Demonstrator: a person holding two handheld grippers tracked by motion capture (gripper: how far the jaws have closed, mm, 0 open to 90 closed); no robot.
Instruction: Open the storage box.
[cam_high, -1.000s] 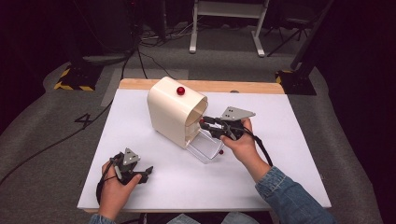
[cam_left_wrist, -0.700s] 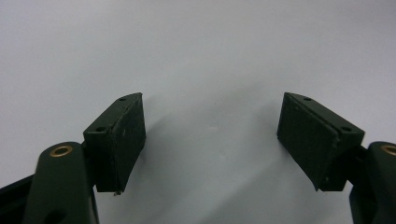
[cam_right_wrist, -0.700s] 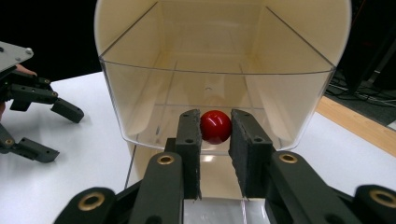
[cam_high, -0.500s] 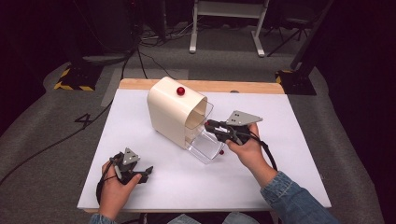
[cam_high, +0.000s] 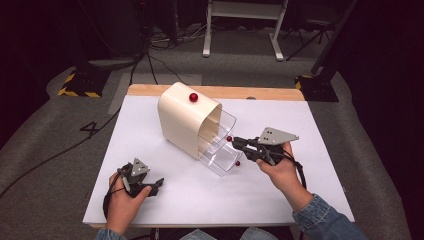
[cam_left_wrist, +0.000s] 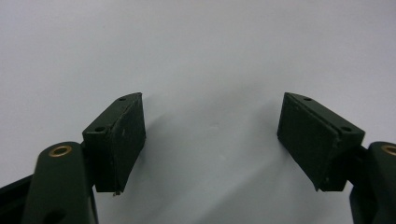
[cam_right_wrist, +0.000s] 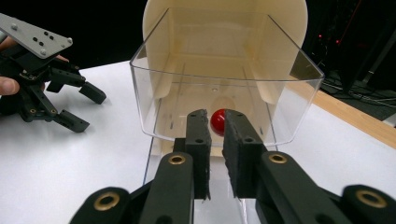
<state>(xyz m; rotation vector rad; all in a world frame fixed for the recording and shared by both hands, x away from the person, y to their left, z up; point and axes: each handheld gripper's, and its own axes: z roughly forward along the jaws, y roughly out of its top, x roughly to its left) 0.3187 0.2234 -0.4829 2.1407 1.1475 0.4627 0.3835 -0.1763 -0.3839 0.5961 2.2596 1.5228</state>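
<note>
now the right gripper (cam_right_wrist: 214, 125), jaws pinched on the small red knob (cam_right_wrist: 217, 121) at frame centre, has drawn the clear drawer (cam_high: 220, 142) further out of the cream cabinet (cam_high: 186, 117), so opening looks underway, while the left gripper (cam_high: 156, 184) rests wide open at lower left.

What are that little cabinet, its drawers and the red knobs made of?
The cabinet looks like smooth, matte cream plastic: one rounded, seamless shell. The drawers seem to be clear, glossy plastic, since the shell's inside shows straight through their walls. The red knob between the right gripper jaws is shiny, with a highlight; plastic or painted wood, I cannot tell which.
</note>
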